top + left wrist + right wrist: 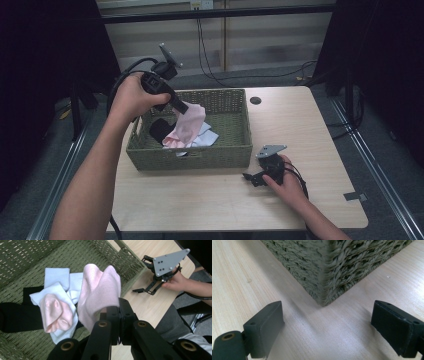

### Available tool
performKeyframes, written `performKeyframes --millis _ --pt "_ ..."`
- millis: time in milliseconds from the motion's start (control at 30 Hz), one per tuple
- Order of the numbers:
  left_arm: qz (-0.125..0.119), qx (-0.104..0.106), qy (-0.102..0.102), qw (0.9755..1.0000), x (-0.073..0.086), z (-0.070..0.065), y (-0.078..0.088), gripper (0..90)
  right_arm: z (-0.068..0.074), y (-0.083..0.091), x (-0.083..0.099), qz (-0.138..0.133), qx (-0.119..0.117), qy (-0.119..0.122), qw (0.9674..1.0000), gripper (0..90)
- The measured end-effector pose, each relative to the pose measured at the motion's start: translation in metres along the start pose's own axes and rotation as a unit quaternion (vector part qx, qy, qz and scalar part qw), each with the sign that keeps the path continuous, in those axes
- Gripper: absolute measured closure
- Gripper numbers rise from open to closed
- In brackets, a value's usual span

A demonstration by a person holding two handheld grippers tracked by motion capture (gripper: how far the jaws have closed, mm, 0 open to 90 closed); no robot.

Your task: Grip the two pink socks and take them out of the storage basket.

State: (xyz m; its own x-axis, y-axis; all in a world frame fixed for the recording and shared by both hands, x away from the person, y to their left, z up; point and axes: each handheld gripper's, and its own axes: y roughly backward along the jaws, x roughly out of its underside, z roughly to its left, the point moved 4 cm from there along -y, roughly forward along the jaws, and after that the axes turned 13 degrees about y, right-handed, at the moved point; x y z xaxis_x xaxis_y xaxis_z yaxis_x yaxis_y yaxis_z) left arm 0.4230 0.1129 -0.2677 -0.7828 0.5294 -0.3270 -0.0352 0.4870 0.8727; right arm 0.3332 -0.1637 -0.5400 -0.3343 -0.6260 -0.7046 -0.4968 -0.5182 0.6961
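Lifting a pink sock (100, 292) out of the woven basket (230, 150), I have my left gripper (181, 107) clamped on one end of it, so the sock hangs from the jaws above the basket's middle and its lower end appears to still reach the pile. From the left gripper view the jaws are pressed together with the pink fabric pinched between them, and the rest of the cloth drapes forward over the basket floor. Beneath it more laundry remains: a second pink sock (56, 312) lying on a pale blue sock (57, 276), and a black sock (20, 315) spread along the basket's left side. My right gripper (250, 177) rests on the tabletop (295, 125) just outside the basket's front right corner, jaws spread wide and holding nothing; in its own view that corner (324, 277) stands between the two pads (265, 325), a little ahead of them. I judge the work to be at an early stage: one sock is gripped and raised, but it hasn't yet cleared the basket rim, and nothing lies on the tabletop beside the basket. What is left, as I read it, is to carry this sock over the rim, set it down on the bare wood, and then come back for the pink, blue and black pieces inside the basket.
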Motion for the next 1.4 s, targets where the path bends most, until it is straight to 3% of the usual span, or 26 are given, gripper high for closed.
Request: performKeyframes --millis 533,767,1067,1400 --pt "0.013 0.021 -0.057 0.9981 0.016 -0.030 -0.021 88.2 0.000 0.000 0.000 -0.001 0.000 0.000 1.0000 10.1" --pt "0.011 0.017 -0.069 0.9974 0.022 -0.037 -0.032 86.9 0.000 0.000 0.000 -0.001 0.000 0.000 1.0000 10.1" --pt "0.016 0.028 -0.079 0.9964 0.032 -0.044 -0.044 86.9 0.000 0.000 0.000 -0.001 0.000 0.000 1.0000 10.1" --pt "0.032 0.047 -0.112 0.9921 0.048 -0.067 -0.060 84.0 0.000 0.000 0.000 -0.001 0.000 0.000 1.0000 10.1"
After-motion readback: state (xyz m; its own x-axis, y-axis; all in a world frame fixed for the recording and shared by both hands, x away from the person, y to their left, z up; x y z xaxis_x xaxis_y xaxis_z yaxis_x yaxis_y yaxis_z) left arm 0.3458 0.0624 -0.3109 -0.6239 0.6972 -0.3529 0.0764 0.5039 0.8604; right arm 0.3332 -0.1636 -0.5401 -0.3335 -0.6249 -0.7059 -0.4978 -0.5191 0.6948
